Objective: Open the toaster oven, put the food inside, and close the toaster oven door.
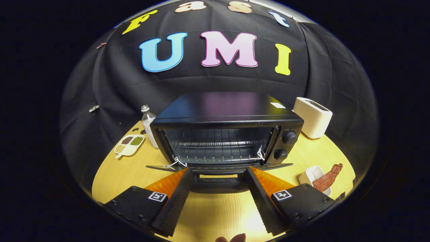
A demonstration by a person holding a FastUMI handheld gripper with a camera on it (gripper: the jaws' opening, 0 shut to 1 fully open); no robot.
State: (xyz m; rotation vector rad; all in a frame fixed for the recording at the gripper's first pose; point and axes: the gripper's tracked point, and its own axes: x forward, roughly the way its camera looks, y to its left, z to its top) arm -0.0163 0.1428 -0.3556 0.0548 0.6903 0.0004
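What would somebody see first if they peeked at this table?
The black toaster oven in the middle of the wooden table, its door folded down flat just ahead of the open, empty tongs. Then the reddish food on a white dish right of the tongs, and a white toaster behind.

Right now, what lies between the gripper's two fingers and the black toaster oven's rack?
In the gripper view, the lowered oven door lies between the open gripper and the wire rack.
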